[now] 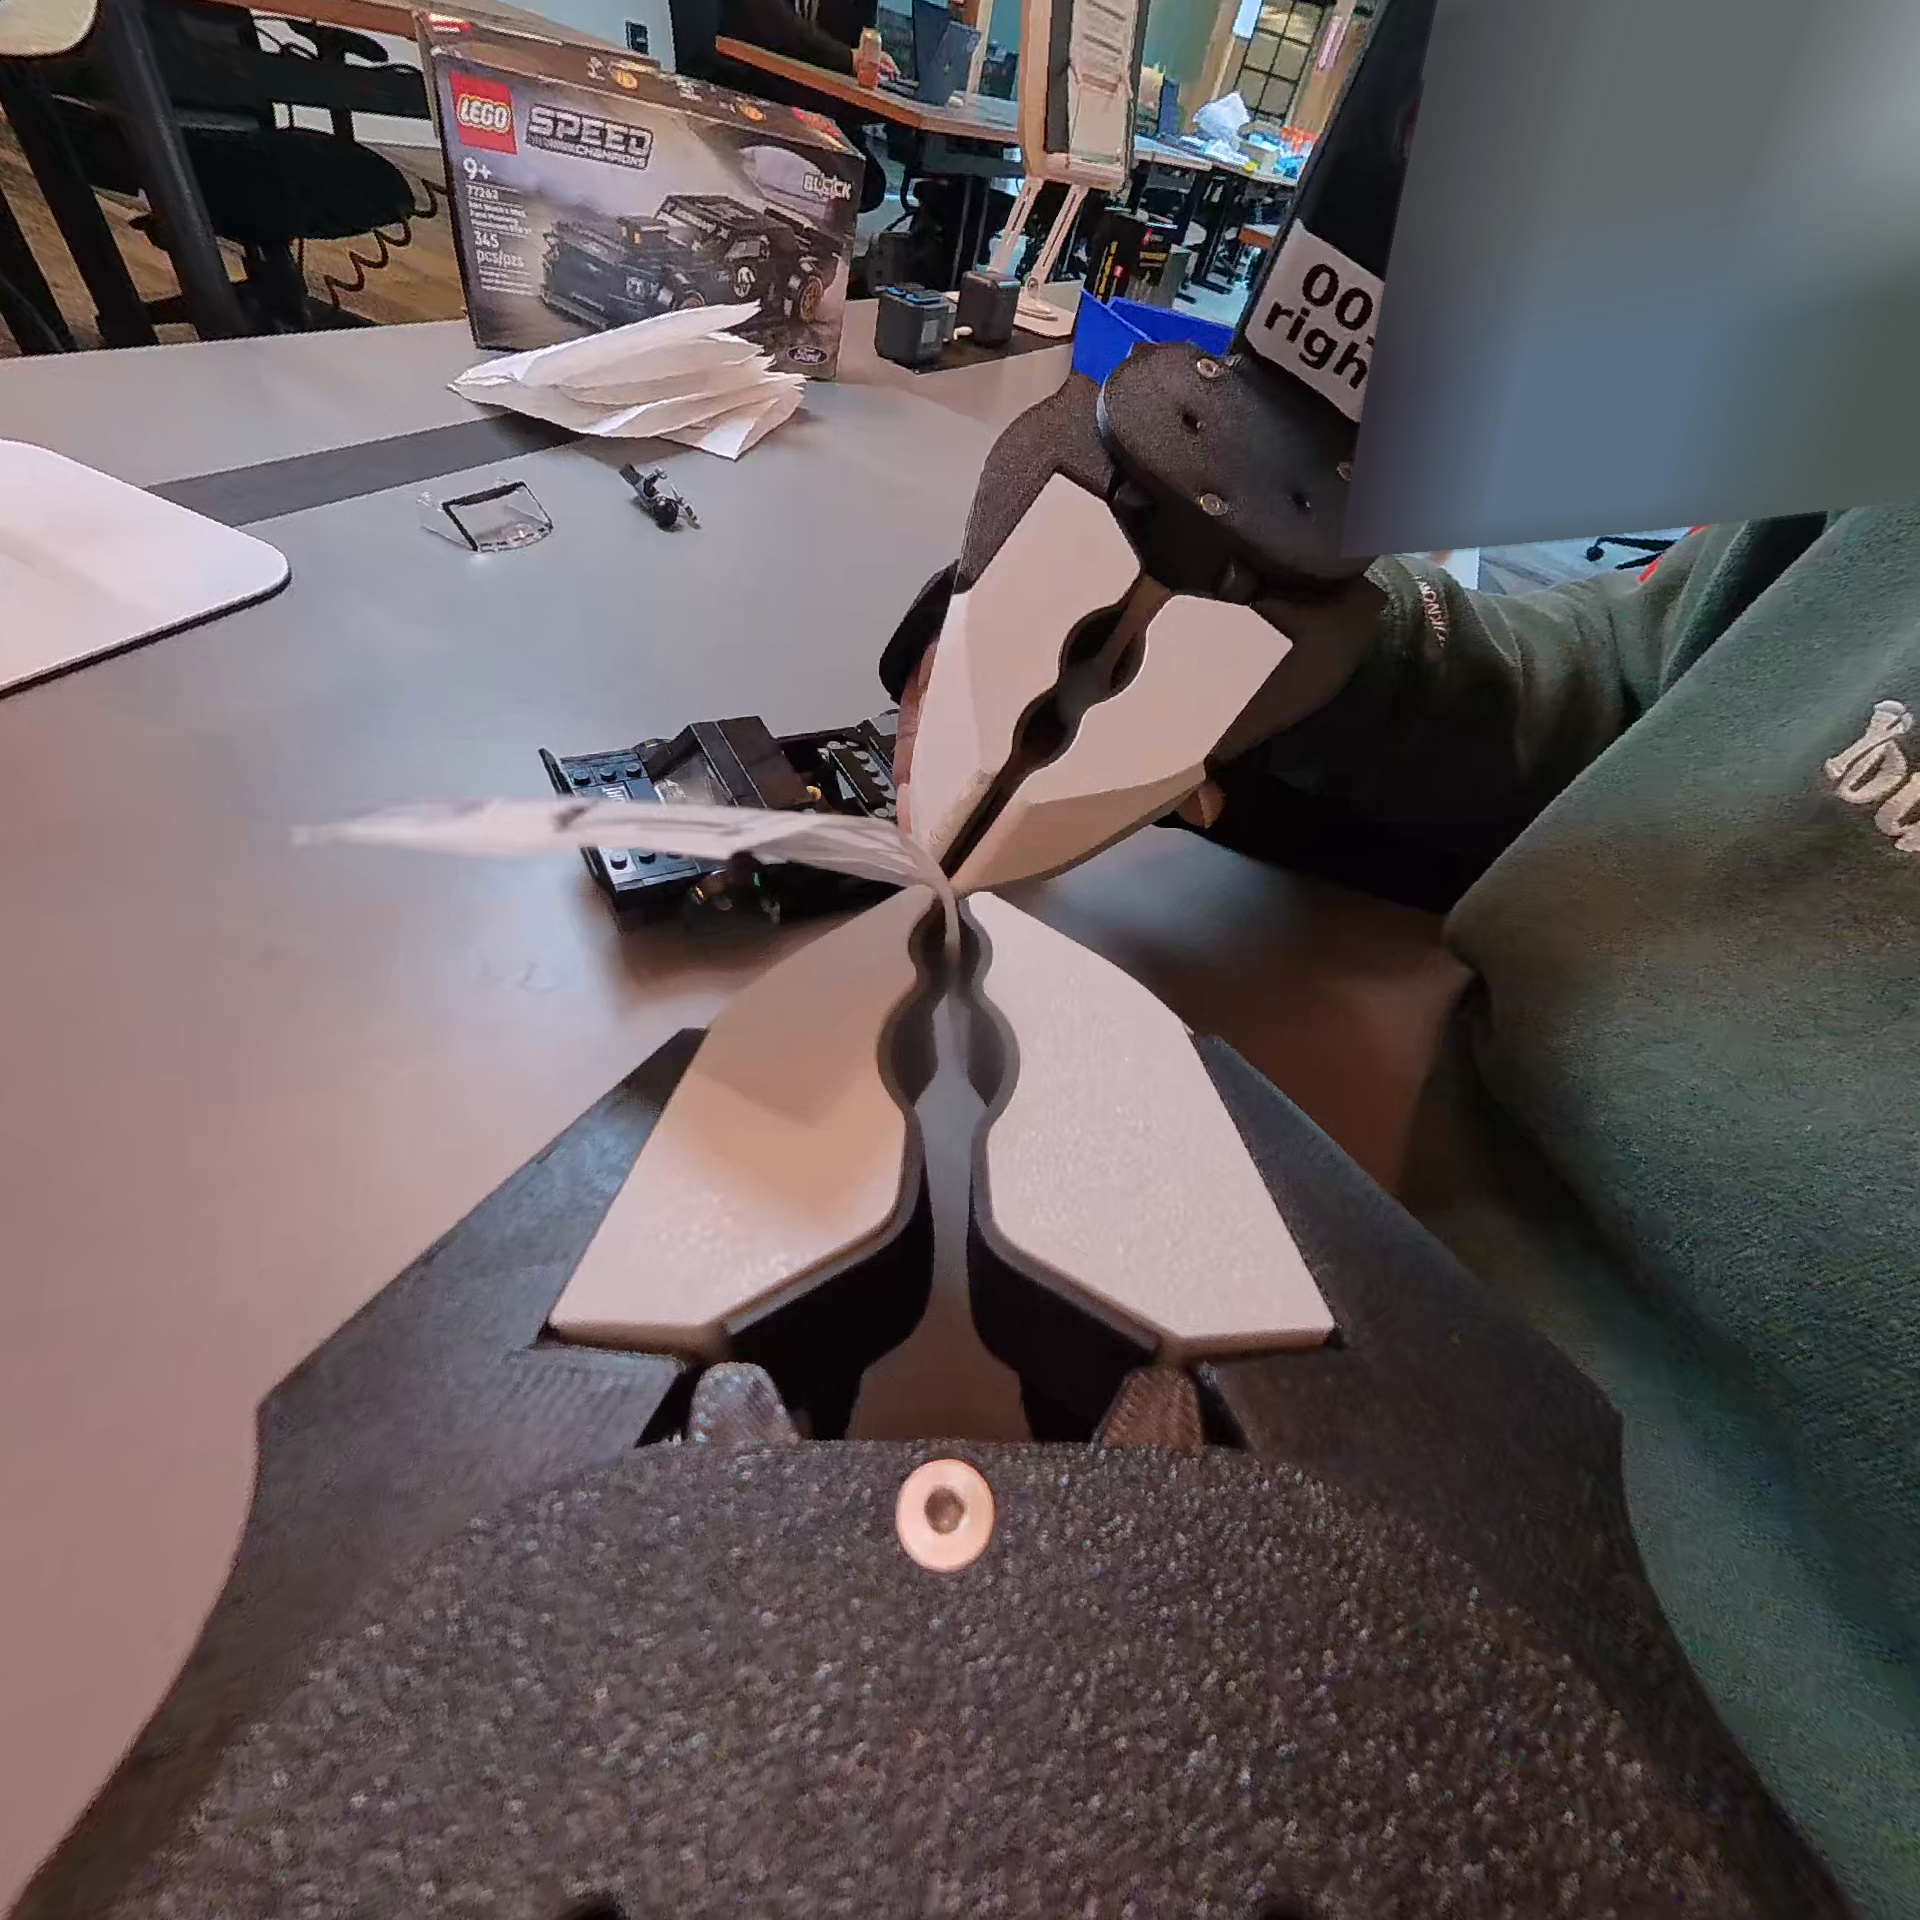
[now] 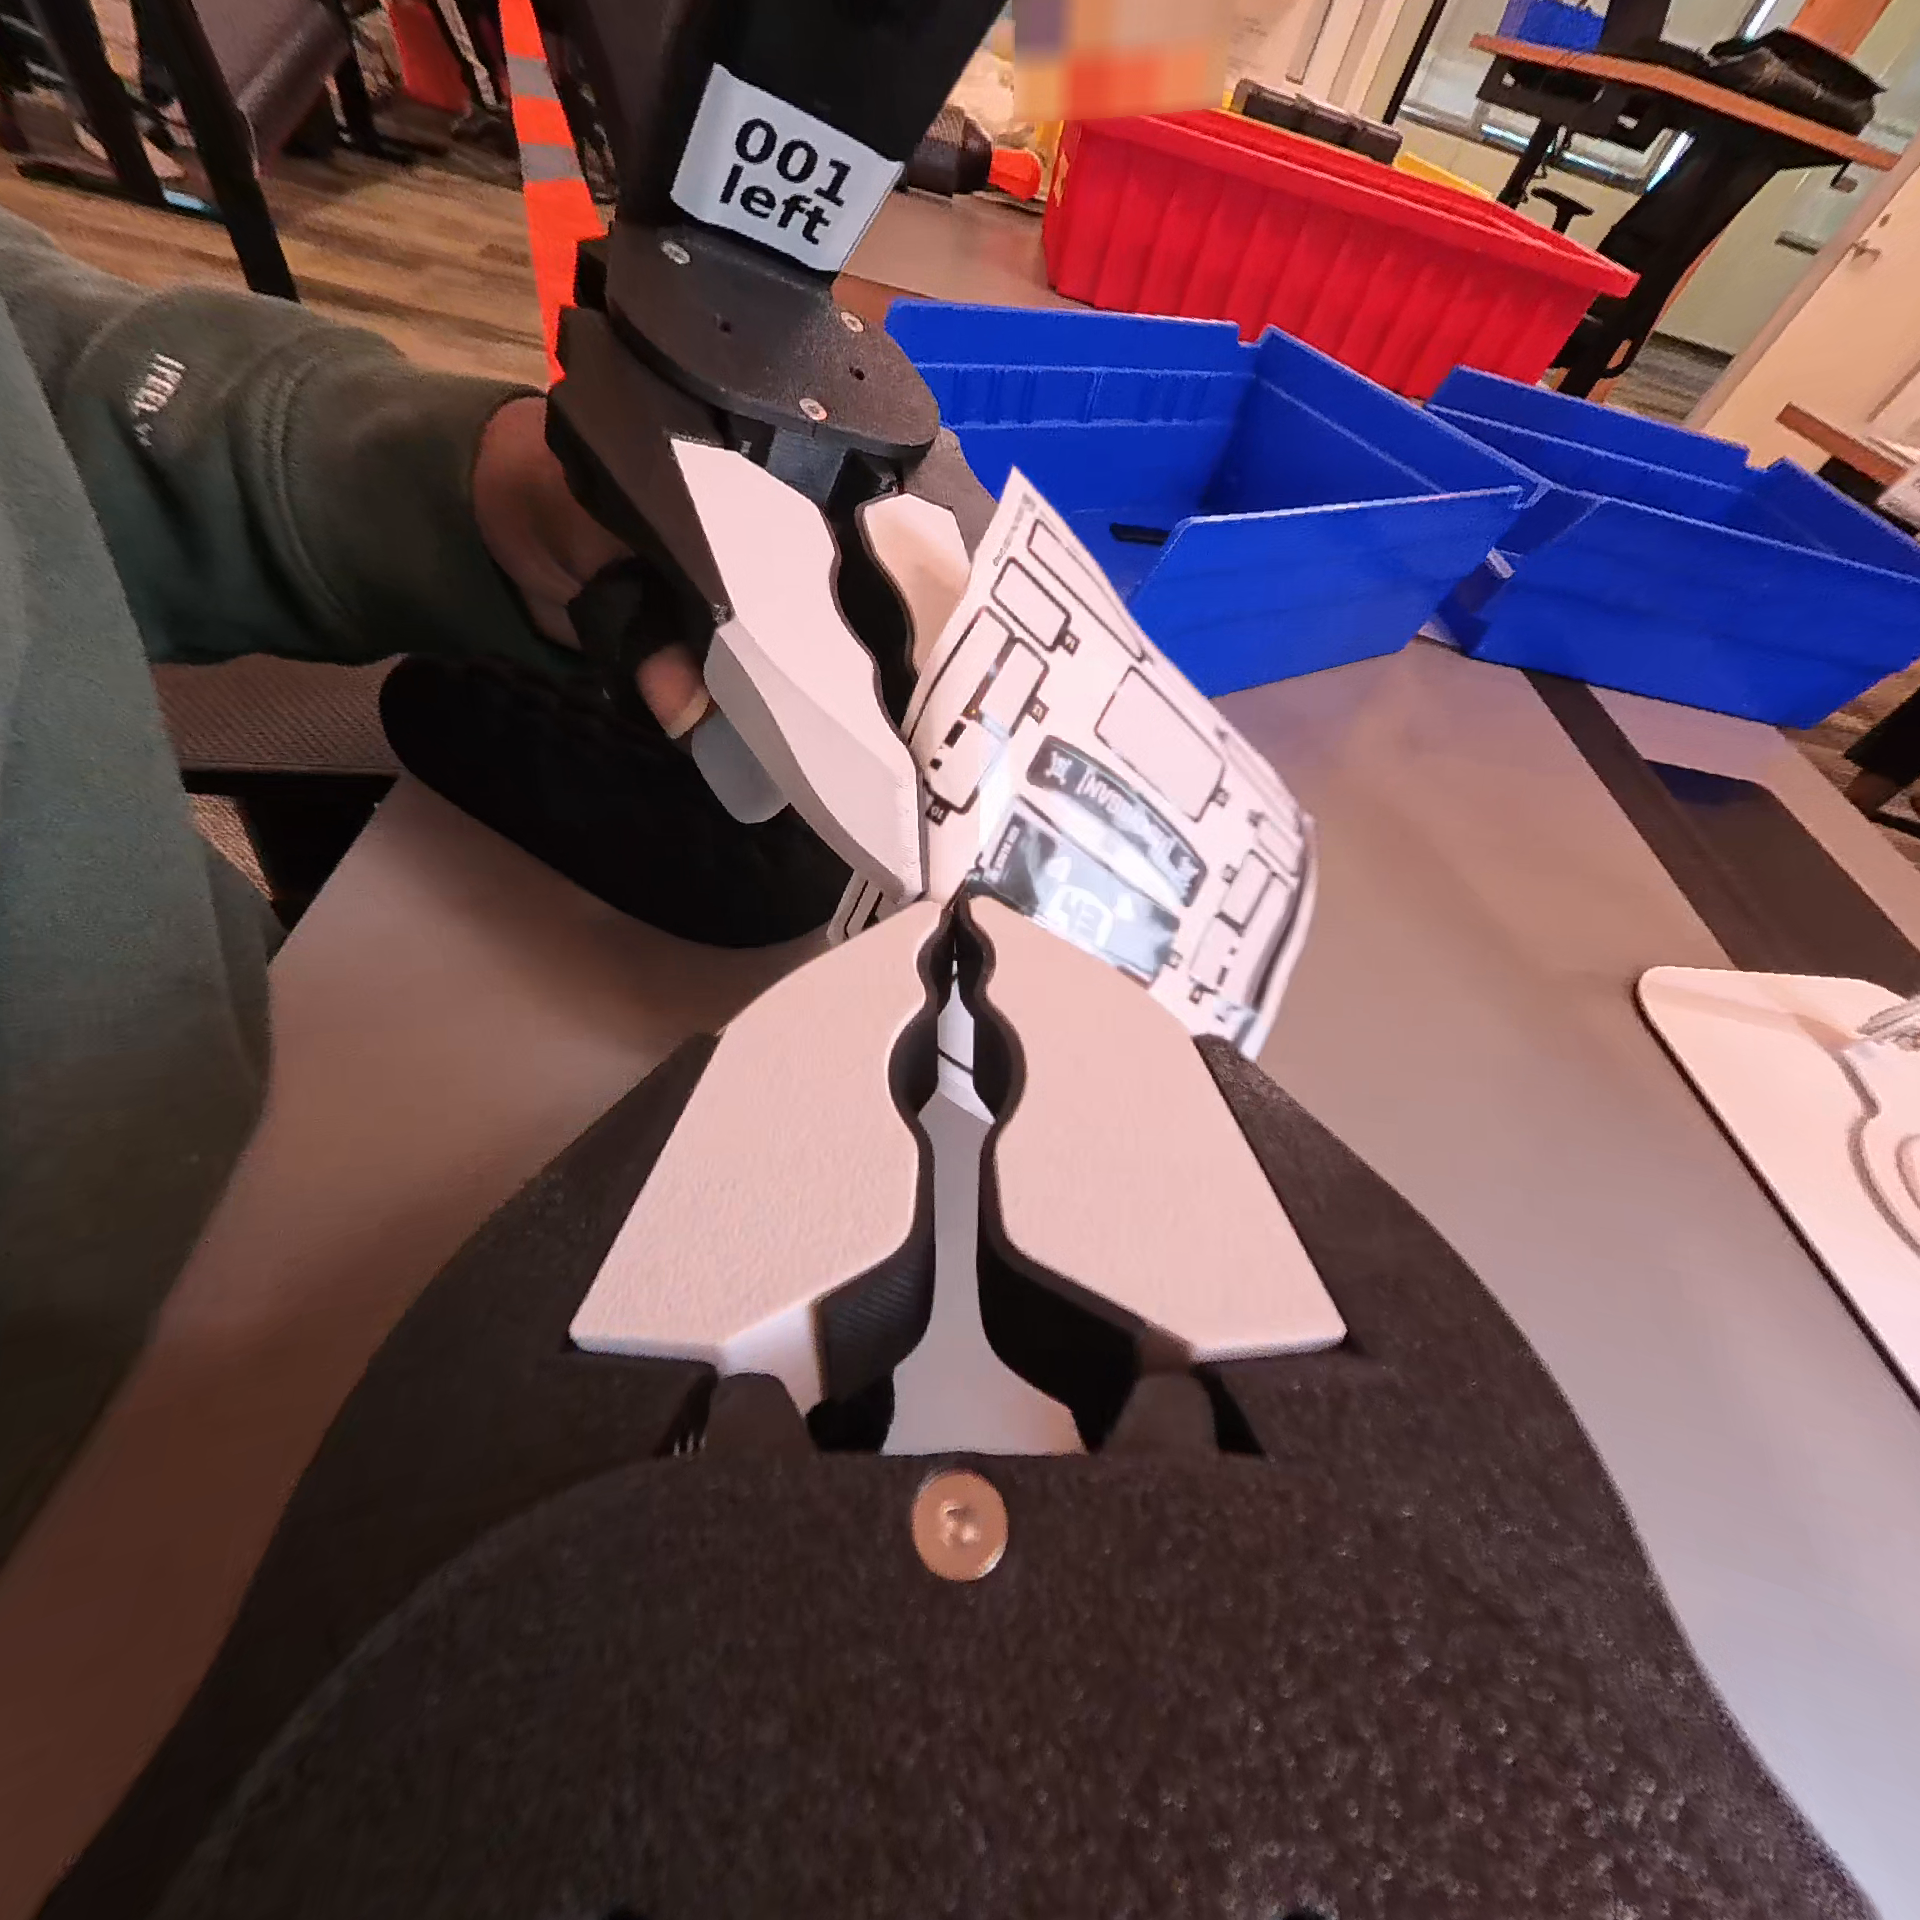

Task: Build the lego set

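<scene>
Sticker sheet [image 2: 1101,810] (mostly white) is pinched by left hand-held gripper [image 1: 951,914] and right hand-held gripper [image 2: 951,914].

Blue bins [image 2: 1340,499] beside a red bin [image 2: 1299,229].

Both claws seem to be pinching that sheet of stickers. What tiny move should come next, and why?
Probably ease the right claw gently away to peel a sticker: both it and the left claw are shut on one edge of the sticker sheet, held in the air above the unfinished black car.
</scene>
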### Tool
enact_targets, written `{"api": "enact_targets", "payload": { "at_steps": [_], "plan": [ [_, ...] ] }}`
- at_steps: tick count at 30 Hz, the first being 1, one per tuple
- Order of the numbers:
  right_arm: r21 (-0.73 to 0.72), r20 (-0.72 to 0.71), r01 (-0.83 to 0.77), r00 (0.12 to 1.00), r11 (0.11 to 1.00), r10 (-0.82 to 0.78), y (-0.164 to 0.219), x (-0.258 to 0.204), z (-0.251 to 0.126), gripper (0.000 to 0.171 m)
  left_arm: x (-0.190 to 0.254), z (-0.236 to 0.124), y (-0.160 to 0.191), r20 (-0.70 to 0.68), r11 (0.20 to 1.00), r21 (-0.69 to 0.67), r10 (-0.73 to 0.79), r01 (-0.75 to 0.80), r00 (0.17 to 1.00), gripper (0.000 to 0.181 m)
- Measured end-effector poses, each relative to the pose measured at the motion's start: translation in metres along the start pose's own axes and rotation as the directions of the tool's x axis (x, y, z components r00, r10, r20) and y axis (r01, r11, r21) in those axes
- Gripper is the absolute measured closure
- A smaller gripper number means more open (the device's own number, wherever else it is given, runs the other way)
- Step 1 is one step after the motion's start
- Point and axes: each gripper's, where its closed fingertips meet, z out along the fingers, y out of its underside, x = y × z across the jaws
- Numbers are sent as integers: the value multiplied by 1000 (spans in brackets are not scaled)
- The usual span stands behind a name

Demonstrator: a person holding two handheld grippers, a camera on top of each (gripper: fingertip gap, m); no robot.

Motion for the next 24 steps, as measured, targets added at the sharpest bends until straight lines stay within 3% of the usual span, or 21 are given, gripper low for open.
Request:
{"api": "enact_targets", "payload": {
  "at_steps": [24],
  "plan": [
    [147, 3, -231, 972, 962, 233, -9, 32, -23, 171, -15, -16, 0, -26, 979, 98, -177, 178, 984, 180]
  ]
}}
